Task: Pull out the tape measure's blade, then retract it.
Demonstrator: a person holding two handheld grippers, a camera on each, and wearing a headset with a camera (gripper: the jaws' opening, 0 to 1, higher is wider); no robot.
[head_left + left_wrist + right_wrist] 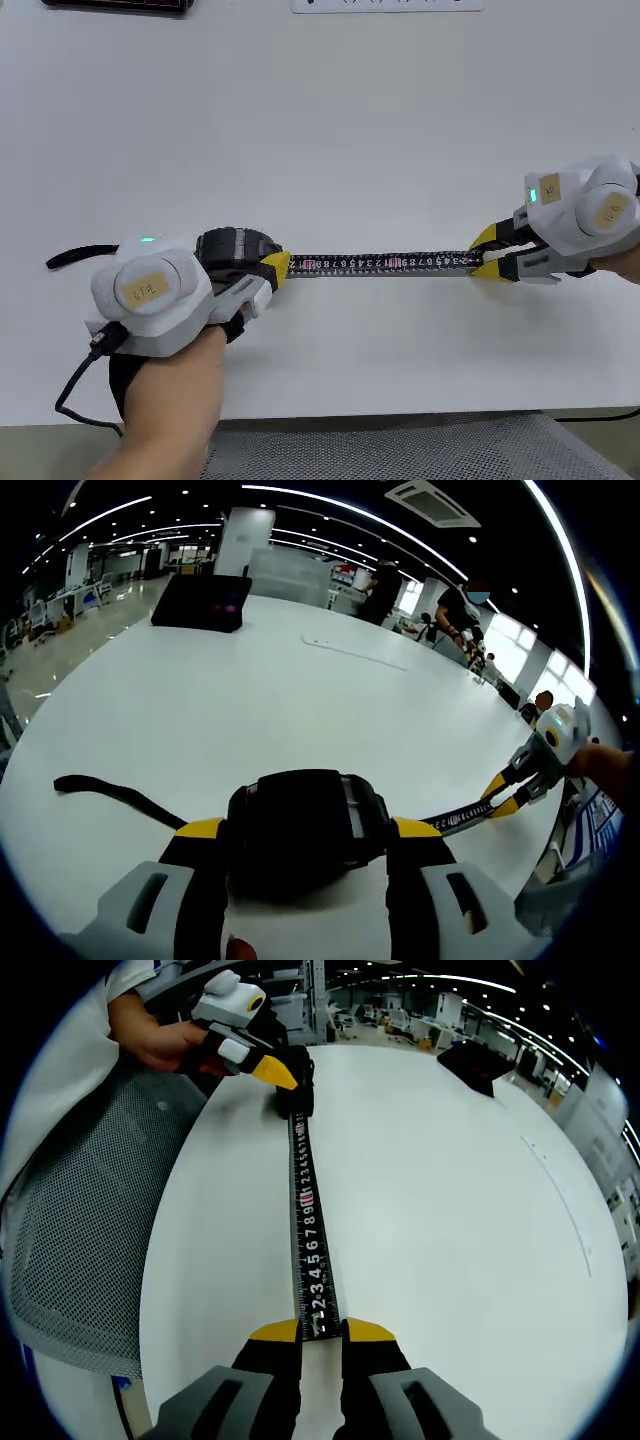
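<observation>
A black tape measure case (236, 250) lies on the white table (330, 130) at the left, and my left gripper (262, 275) is shut on it (305, 820). Its dark blade (385, 264) with white numbers runs right across the table. My right gripper (487, 255) is shut on the blade's end (318, 1326). In the right gripper view the blade (306, 1230) stretches away to the case (294, 1088) and my left gripper (262, 1060). In the left gripper view my right gripper (512, 792) shows at the right with the blade (462, 818). The black wrist strap (78, 256) trails left of the case.
A dark flat object (118, 5) lies at the table's far left edge, and a white strip (385, 5) at the far middle. A grey mesh seat (400, 450) sits below the near edge. A black cable (82, 385) hangs from my left gripper. People stand in the background (380, 585).
</observation>
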